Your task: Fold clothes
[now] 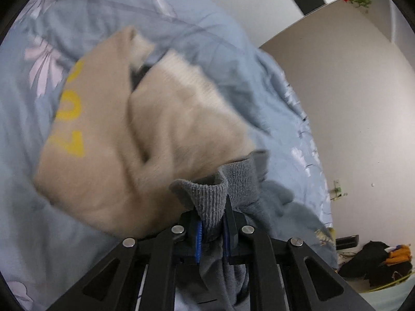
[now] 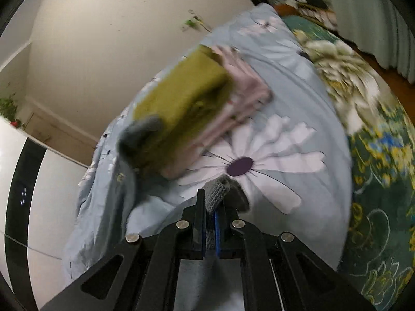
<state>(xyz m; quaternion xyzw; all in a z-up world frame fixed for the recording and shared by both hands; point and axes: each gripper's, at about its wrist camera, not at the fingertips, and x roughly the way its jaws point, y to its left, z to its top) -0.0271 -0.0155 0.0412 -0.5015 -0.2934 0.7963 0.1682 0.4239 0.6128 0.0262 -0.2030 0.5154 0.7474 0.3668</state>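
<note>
My left gripper (image 1: 212, 229) is shut on the ribbed edge of a grey knit garment (image 1: 220, 197), held above the bed. A beige sweater (image 1: 109, 140) with yellow letters lies crumpled on the light blue floral quilt (image 1: 39, 207) just ahead of it. My right gripper (image 2: 211, 223) is shut on another ribbed grey edge of the garment (image 2: 218, 189). Ahead of it a folded olive-green garment (image 2: 181, 98) rests on folded pink clothes (image 2: 238, 103) on the quilt (image 2: 311, 119). A grey bit of cloth (image 2: 141, 134) shows beside the olive one.
A white wall (image 1: 350, 103) stands beyond the bed's edge. Dark and orange clothes (image 1: 381, 261) lie on the floor at right. A dark green flowered blanket (image 2: 376, 181) covers the bed's right part. A white appliance with a black stripe (image 2: 39, 194) stands at left.
</note>
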